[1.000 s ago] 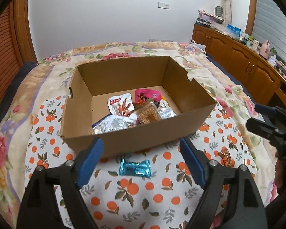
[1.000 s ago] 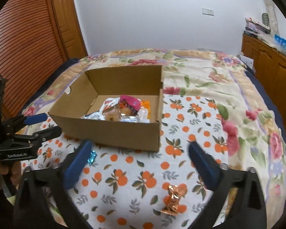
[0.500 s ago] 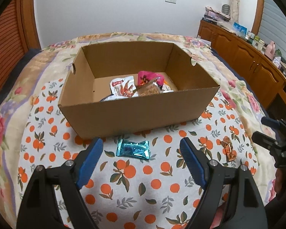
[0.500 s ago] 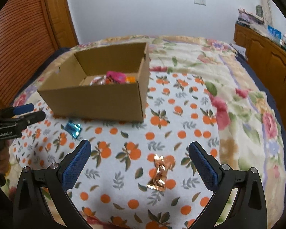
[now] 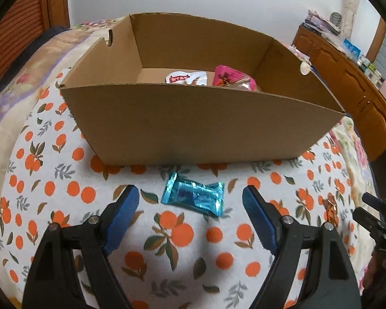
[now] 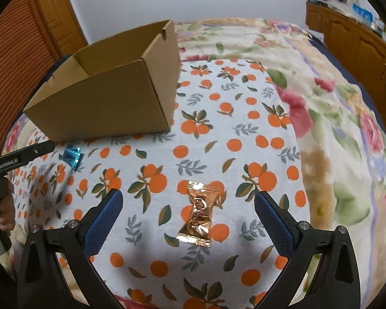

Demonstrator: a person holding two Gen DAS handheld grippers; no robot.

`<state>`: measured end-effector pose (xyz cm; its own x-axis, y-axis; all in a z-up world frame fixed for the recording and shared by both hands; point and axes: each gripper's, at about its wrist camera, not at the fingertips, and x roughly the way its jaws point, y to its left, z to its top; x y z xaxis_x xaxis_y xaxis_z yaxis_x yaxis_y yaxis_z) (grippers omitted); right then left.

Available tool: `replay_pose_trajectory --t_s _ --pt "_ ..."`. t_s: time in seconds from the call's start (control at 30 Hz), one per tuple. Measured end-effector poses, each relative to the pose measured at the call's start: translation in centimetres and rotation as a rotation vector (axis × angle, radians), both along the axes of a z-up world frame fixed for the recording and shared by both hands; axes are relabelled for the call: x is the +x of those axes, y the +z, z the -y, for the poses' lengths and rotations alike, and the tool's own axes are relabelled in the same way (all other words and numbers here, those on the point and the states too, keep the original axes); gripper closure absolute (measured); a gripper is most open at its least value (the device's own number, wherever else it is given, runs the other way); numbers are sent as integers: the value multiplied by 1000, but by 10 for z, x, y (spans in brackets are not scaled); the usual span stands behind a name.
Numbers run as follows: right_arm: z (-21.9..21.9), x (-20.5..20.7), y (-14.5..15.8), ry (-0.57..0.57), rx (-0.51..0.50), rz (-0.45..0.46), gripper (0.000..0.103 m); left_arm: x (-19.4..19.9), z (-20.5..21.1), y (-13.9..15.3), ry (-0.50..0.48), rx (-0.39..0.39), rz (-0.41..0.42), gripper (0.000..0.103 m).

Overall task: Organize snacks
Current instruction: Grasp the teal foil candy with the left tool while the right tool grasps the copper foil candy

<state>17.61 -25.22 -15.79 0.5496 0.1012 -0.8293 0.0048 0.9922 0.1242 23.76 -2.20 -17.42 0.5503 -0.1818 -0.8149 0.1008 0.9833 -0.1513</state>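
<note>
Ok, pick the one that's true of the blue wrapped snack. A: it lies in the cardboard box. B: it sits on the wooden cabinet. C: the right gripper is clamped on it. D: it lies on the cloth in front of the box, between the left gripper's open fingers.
D: the blue wrapped snack lies flat on the orange-print cloth just in front of the cardboard box, with the left gripper open around it, not touching.
</note>
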Motion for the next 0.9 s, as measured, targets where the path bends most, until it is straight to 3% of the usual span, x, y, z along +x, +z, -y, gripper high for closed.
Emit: replay_pose_trajectory --t_s 0.17,0.67,0.9 --pt "-3 4 -8 5 4 -26 0 13 4 -14 17 -2 -20 20" --pt "-14 12 -20 37 7 -59 0 37 18 -43 81 95 -26 20" --pt "-12 15 -23 29 13 -73 0 42 19 -54 88 130 -85 20"
